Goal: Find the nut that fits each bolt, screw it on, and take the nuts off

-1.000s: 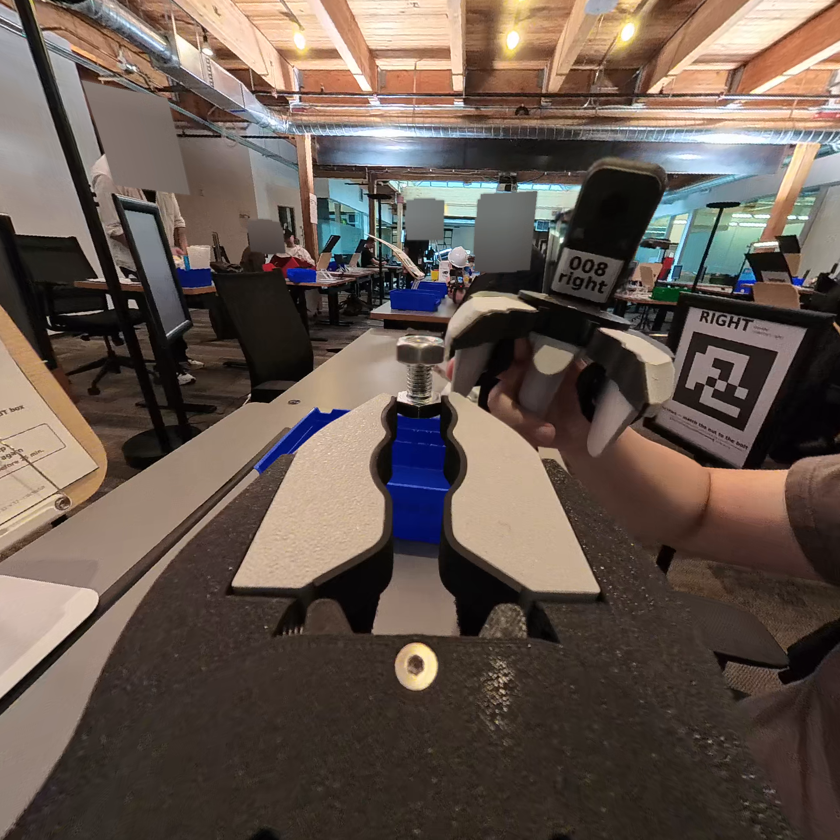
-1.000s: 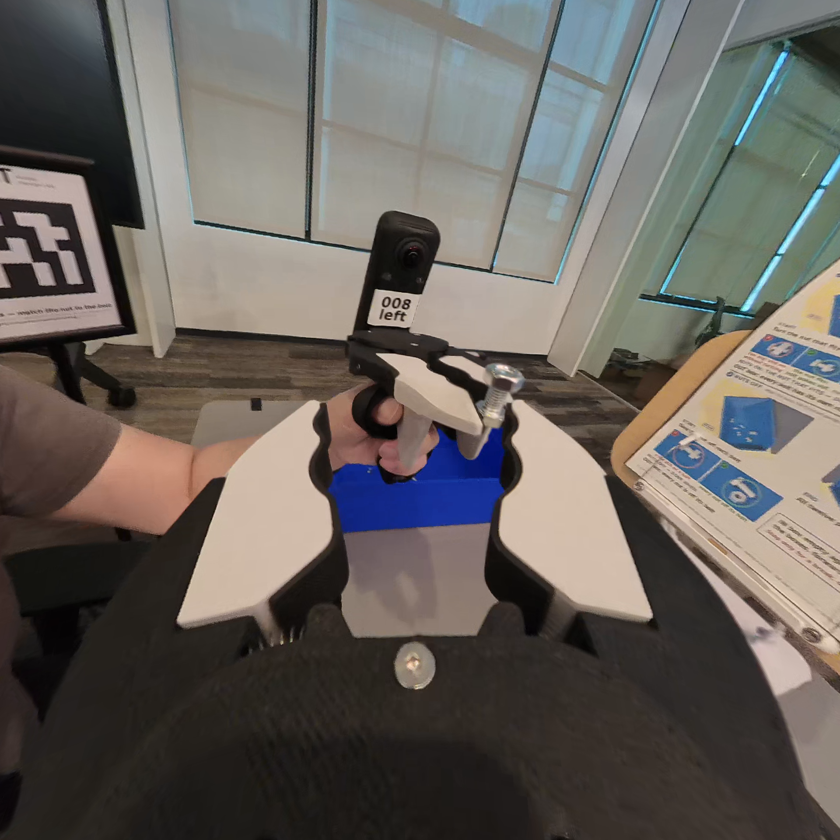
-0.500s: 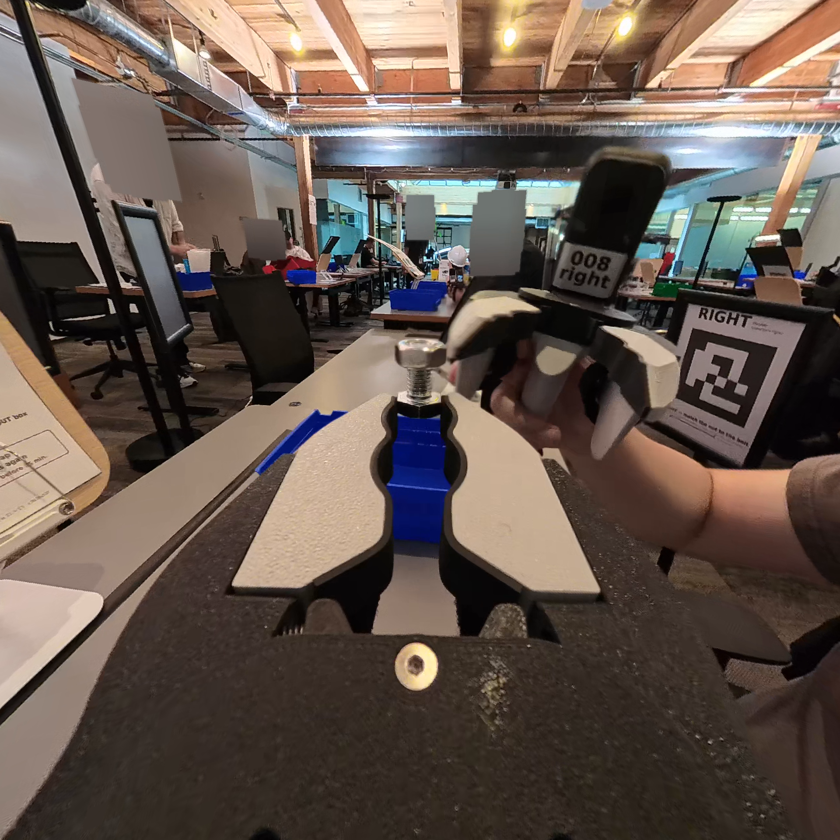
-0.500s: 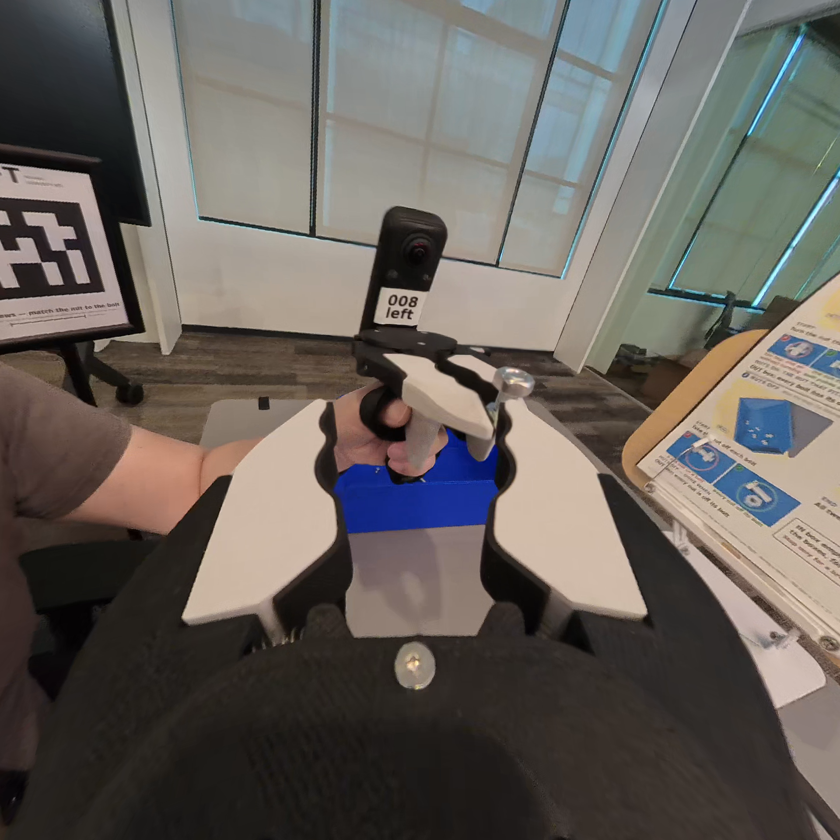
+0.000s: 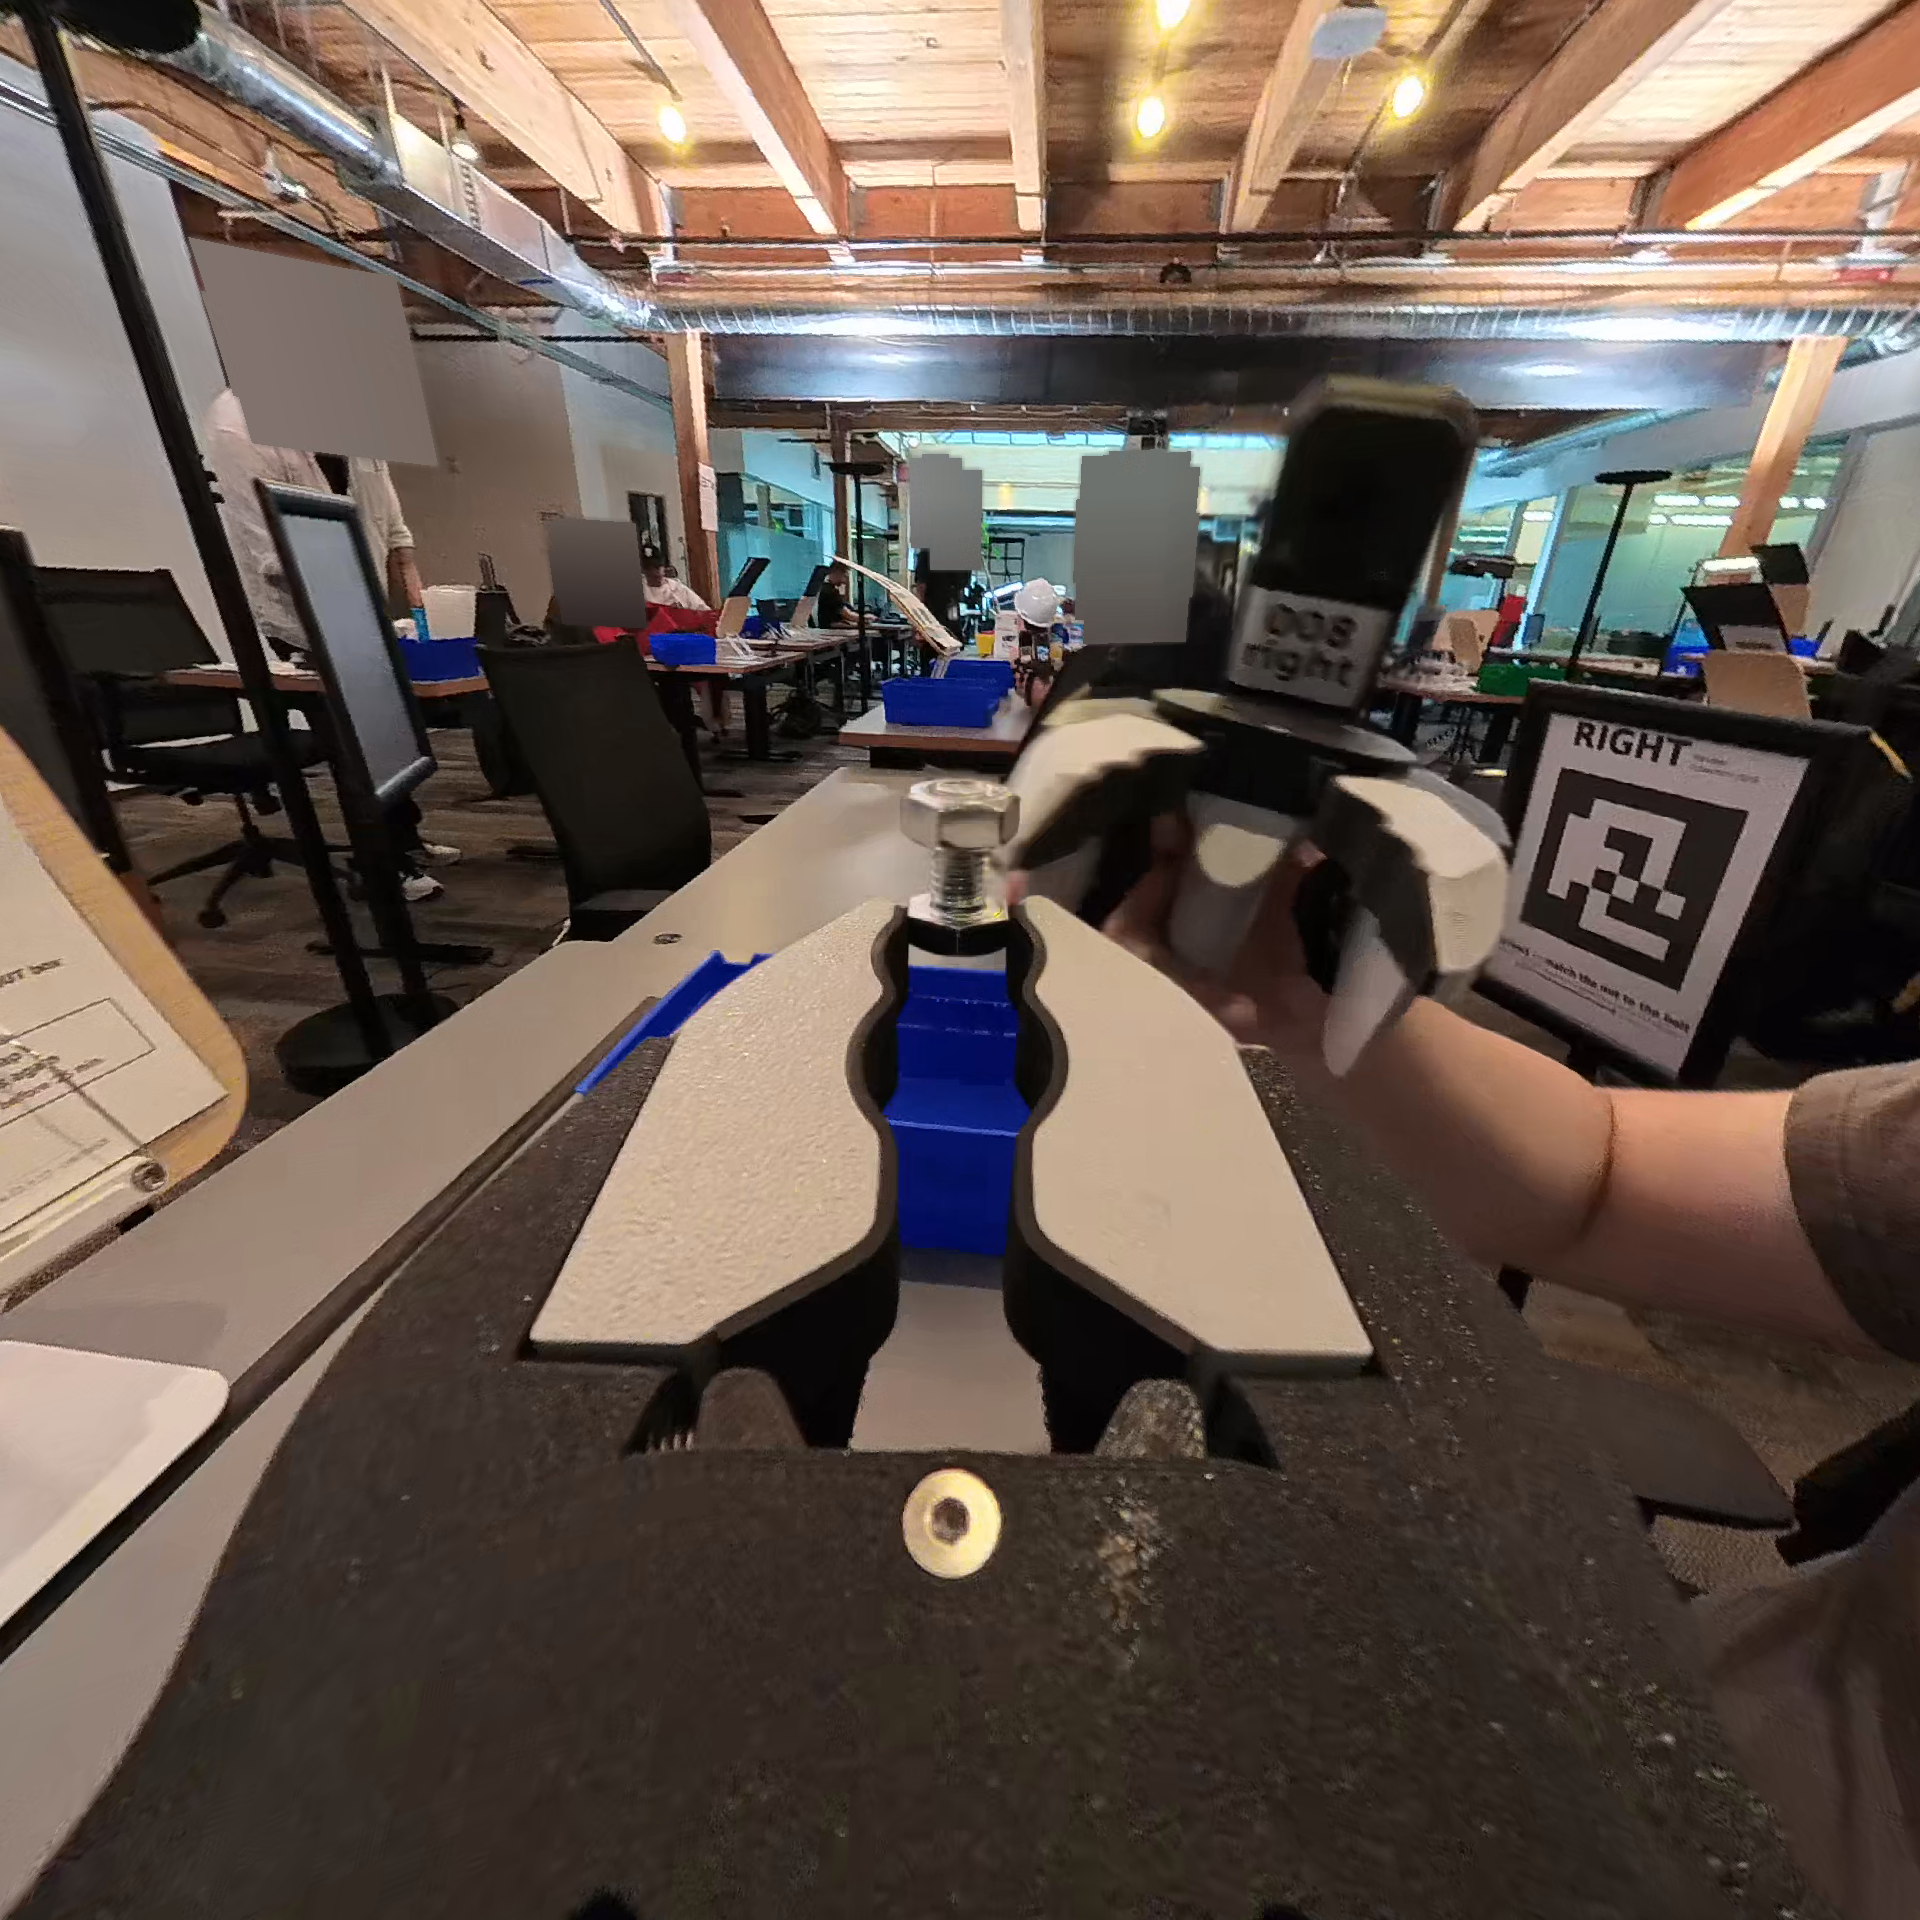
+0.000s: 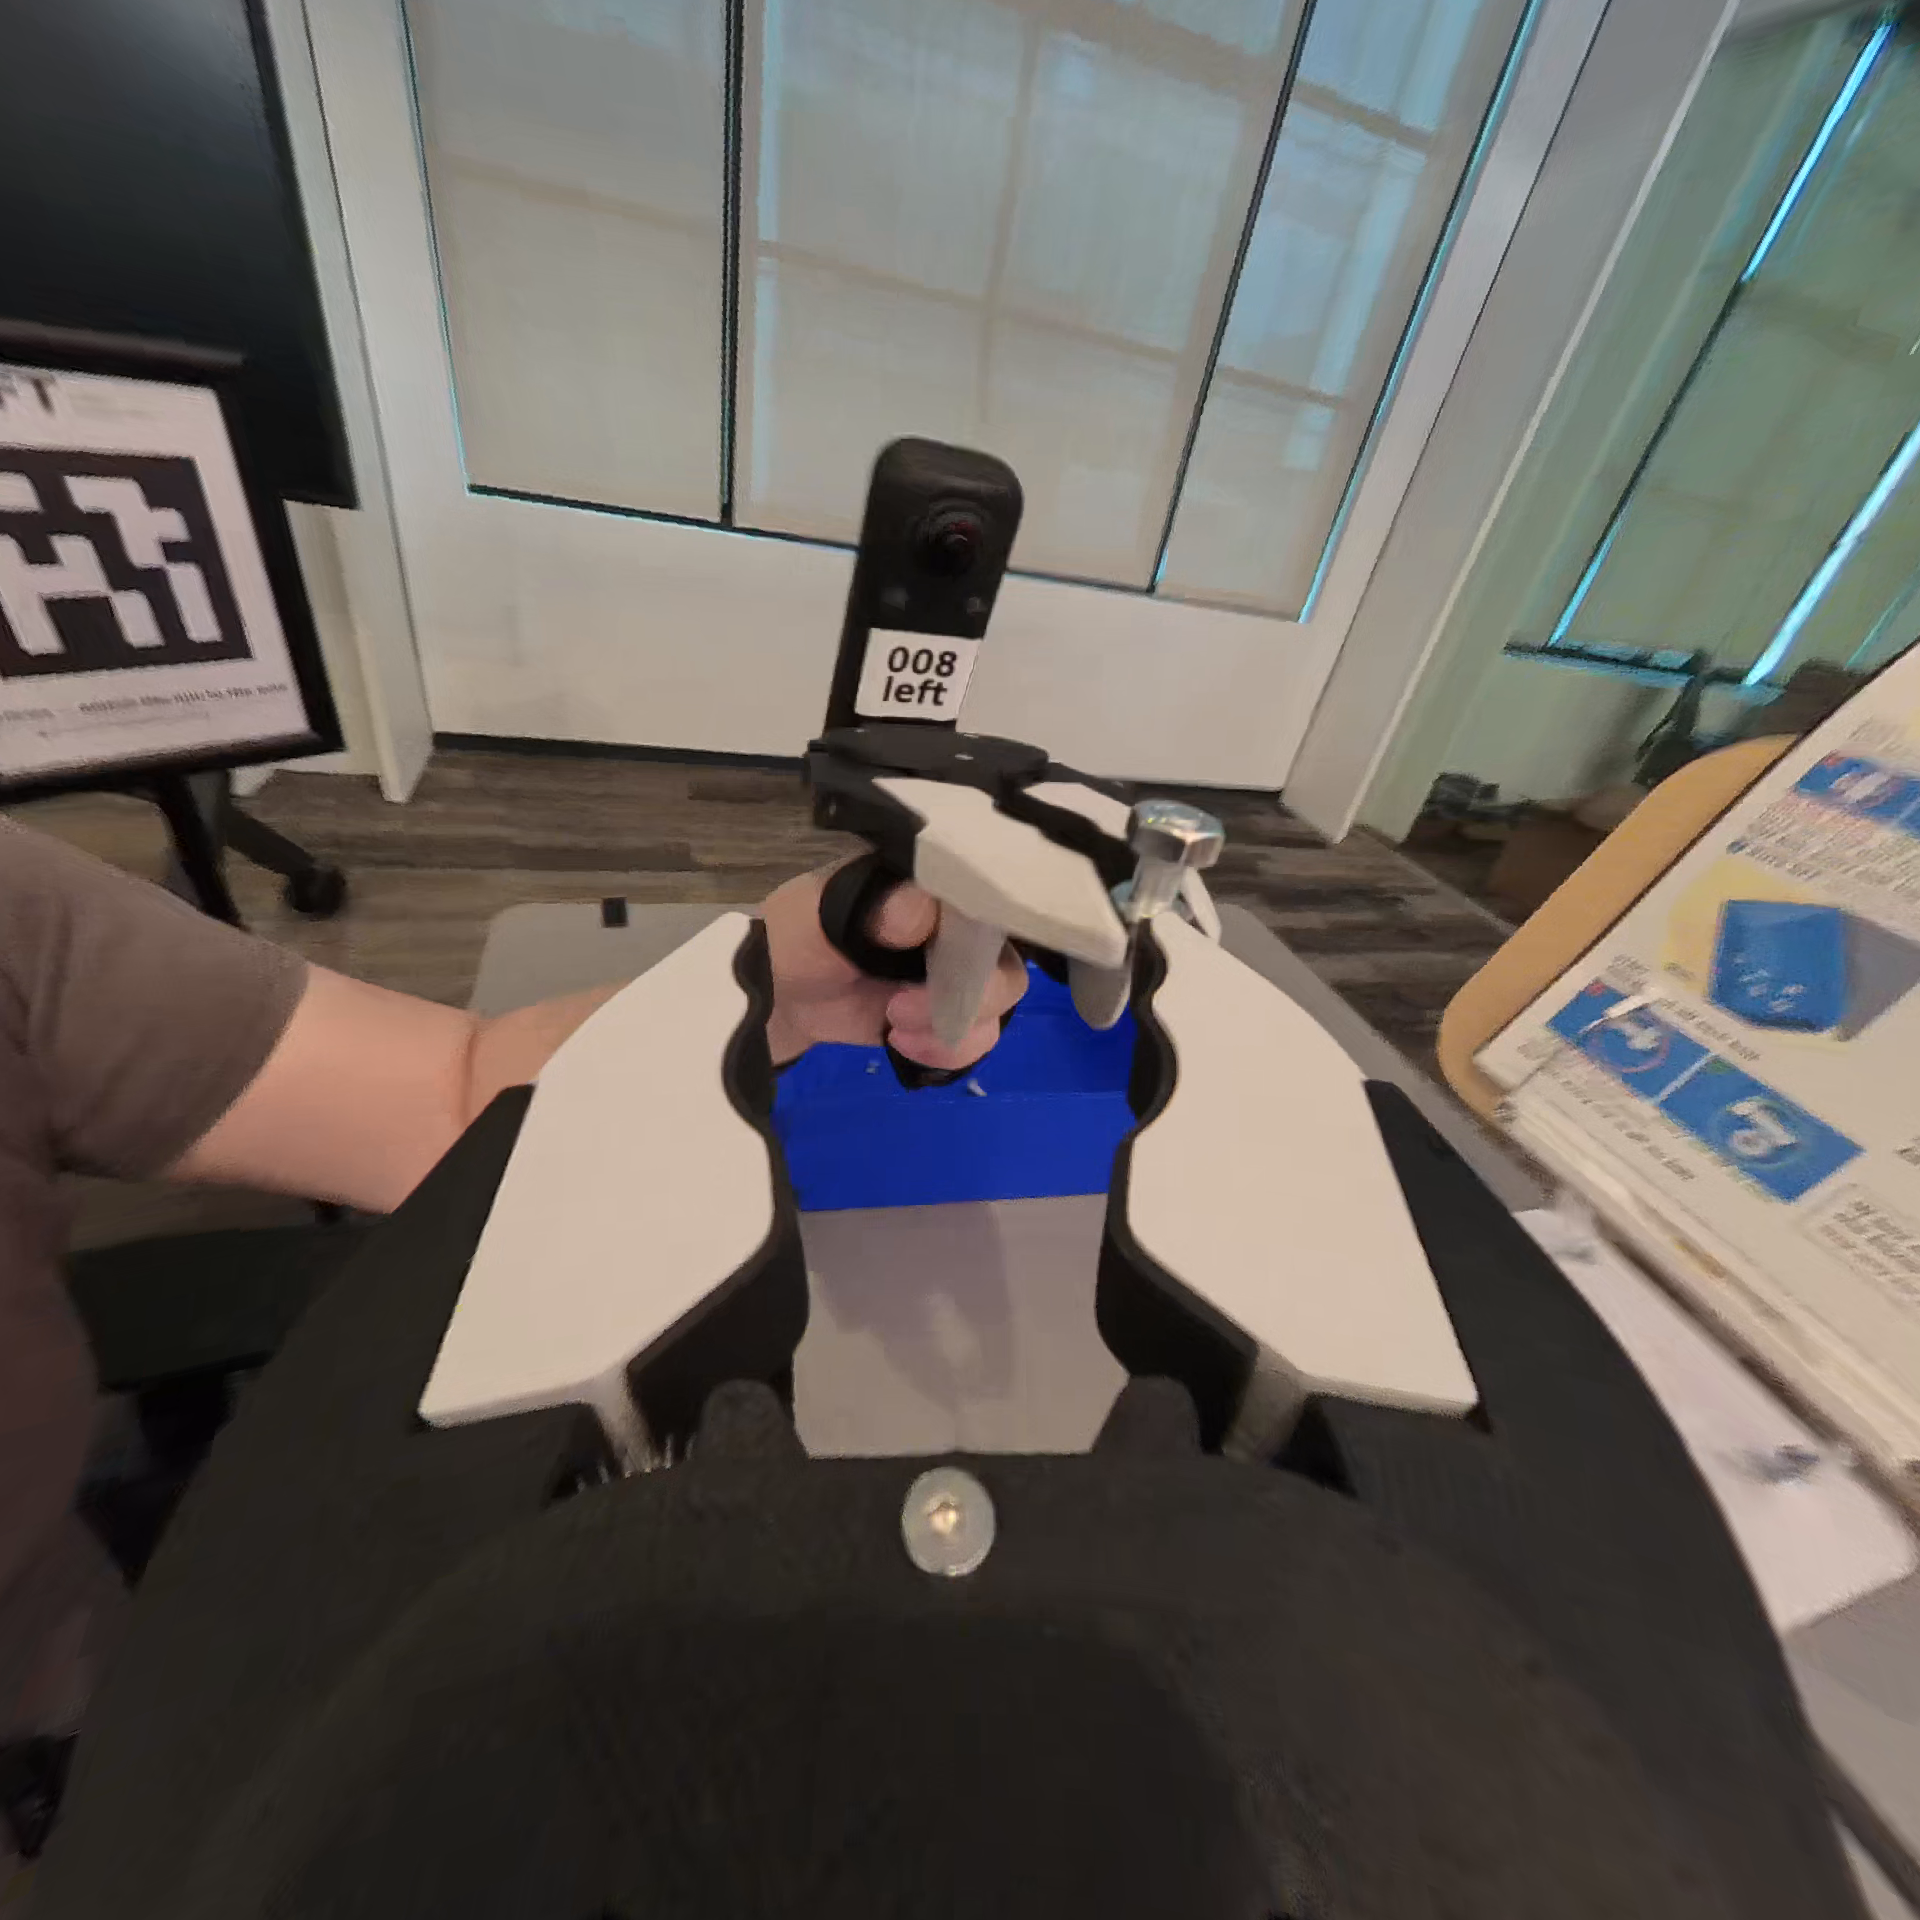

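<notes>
My left gripper (image 5: 956,930) is shut on a silver hex bolt (image 5: 958,831), which stands upright with its head up. The fingertips pinch it low on the thread, where a nut (image 5: 956,917) sits. My right gripper (image 5: 1184,956) is open and empty, just right of the bolt and close to it. In the right wrist view my right gripper (image 6: 951,935) has its fingers spread wide. The left gripper (image 6: 1127,935) and the bolt (image 6: 1172,847) lie just beyond the right fingertip (image 6: 1169,940).
A blue bin (image 5: 951,1143) sits on the grey table (image 5: 312,1195) below both grippers and also shows in the right wrist view (image 6: 935,1143). An instruction board (image 6: 1714,1039) stands beside it. A framed marker sign (image 5: 1642,883) stands at the right.
The right gripper has shifted a little up and sideways near the bolt and stays open. In the right wrist view the bolt now sits farther right and more upright.
</notes>
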